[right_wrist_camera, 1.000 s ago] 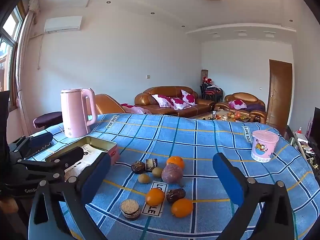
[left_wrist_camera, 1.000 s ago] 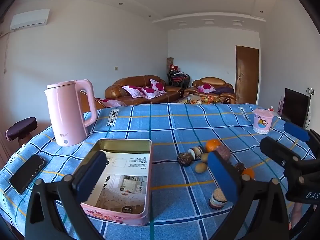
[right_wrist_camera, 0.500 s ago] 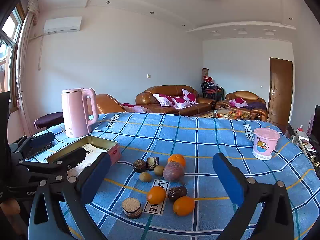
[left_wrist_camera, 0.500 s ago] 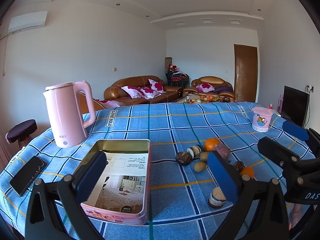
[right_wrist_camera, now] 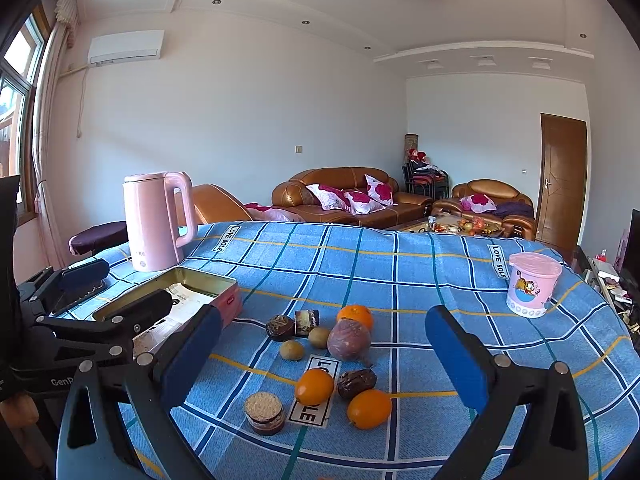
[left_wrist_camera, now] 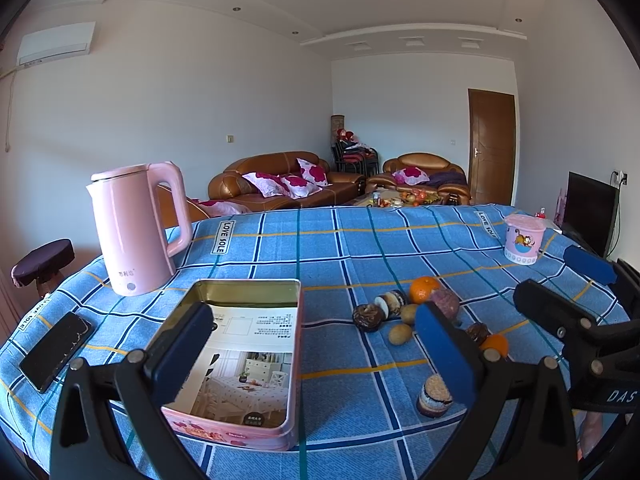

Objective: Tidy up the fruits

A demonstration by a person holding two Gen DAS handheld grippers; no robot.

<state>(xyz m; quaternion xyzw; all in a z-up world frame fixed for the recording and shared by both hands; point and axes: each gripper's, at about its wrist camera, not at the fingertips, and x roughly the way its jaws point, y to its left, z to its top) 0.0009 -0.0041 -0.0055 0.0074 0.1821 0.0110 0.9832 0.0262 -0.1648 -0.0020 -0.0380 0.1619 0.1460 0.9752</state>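
A cluster of fruits and small cakes lies on the blue checked tablecloth: an orange (right_wrist_camera: 354,315), a purple passion fruit (right_wrist_camera: 348,340), two kiwis (right_wrist_camera: 291,349), two small oranges (right_wrist_camera: 314,386), dark cakes (right_wrist_camera: 280,327) and a round biscuit cake (right_wrist_camera: 265,412). An open pink tin (left_wrist_camera: 240,344) lies to their left. My left gripper (left_wrist_camera: 312,354) is open and empty above the tin's near right side. My right gripper (right_wrist_camera: 320,356) is open and empty above the cluster. The cluster also shows in the left wrist view (left_wrist_camera: 424,289).
A pink kettle (left_wrist_camera: 136,226) stands at the far left behind the tin. A black phone (left_wrist_camera: 54,350) lies at the left table edge. A pink cartoon cup (right_wrist_camera: 532,288) stands at the far right. The right gripper shows in the left wrist view (left_wrist_camera: 576,304).
Both views have shifted only slightly; the grippers drifted a little over the table. Both stay open and empty.
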